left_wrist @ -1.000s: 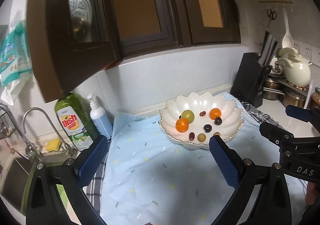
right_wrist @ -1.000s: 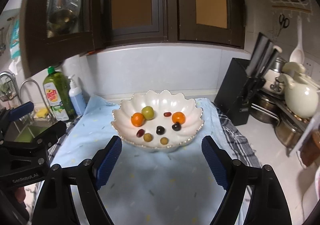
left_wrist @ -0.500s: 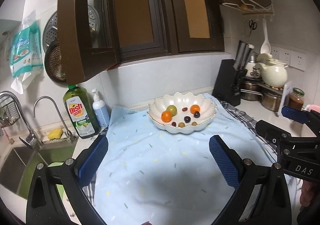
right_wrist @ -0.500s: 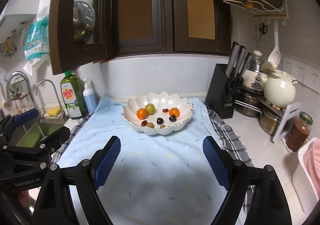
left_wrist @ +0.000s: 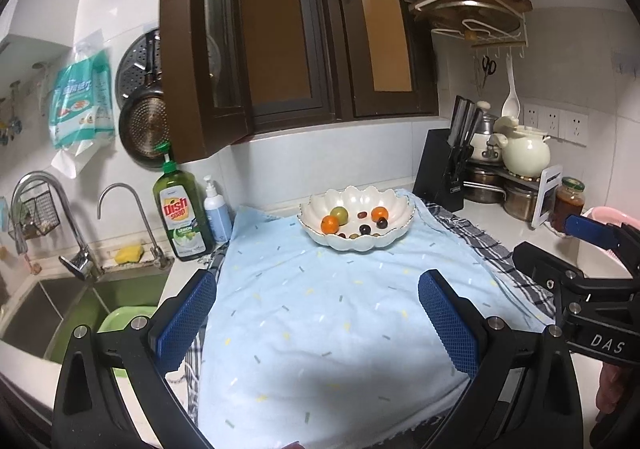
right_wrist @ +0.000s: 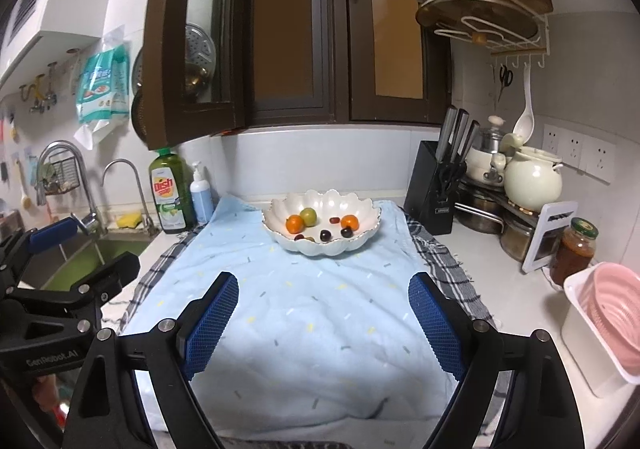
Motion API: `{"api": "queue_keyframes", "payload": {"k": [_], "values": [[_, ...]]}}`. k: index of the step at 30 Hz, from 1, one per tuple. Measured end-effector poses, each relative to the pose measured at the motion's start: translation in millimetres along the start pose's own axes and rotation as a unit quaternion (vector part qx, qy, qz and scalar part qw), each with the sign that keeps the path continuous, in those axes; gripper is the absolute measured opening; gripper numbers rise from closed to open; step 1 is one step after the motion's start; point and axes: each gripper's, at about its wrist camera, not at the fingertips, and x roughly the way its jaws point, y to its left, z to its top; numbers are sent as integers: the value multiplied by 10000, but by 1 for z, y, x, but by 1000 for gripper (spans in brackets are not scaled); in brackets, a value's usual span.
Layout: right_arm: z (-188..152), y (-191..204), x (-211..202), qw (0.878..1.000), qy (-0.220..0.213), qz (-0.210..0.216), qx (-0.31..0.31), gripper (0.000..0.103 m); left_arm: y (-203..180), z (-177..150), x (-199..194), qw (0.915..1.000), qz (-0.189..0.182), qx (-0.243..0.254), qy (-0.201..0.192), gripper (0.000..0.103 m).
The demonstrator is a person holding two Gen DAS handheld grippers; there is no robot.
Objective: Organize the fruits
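Note:
A white scalloped bowl (left_wrist: 394,201) (right_wrist: 360,205) stands at the far end of a light blue cloth (left_wrist: 320,309) (right_wrist: 304,301). It holds two oranges (left_wrist: 329,224) (right_wrist: 349,222), a green fruit (left_wrist: 340,213) (right_wrist: 309,216) and several small dark fruits (left_wrist: 364,229) (right_wrist: 325,235). My left gripper (left_wrist: 318,323) is open and empty, well short of the bowl. My right gripper (right_wrist: 323,323) is open and empty too, also well back over the cloth.
A sink (left_wrist: 60,309) with taps, a dish soap bottle (left_wrist: 180,215) and a pump bottle (left_wrist: 216,209) are on the left. A knife block (right_wrist: 438,189), pots, a white kettle (right_wrist: 532,179), a jar (right_wrist: 574,253) and a pink colander (right_wrist: 616,325) are on the right. An open cabinet door (right_wrist: 180,49) hangs above.
Both grippers have pulled back and away from the bowl, which now looks smaller and farther. Both stay open and empty.

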Motion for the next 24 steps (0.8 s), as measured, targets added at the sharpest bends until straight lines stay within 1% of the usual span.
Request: {"api": "queue_keyframes", "payload": {"k": [6, 13, 18, 24], "values": [[-11, 2, -25, 10000, -67, -48, -43, 88, 2, -6, -20, 10000, -13, -44, -31, 103], [-22, -3, -44, 9999, -64, -141, -43, 88, -7, -17, -43, 9997, 85, 167, -176, 103], [-28, -9, -53, 9999, -34, -164, 37, 88, -11, -20, -51, 9997, -10, 185, -183, 103], [-30, -14, -64, 9998, -100, -185, 73, 88, -18, -21, -58, 9996, -85, 190, -214, 103]]}}
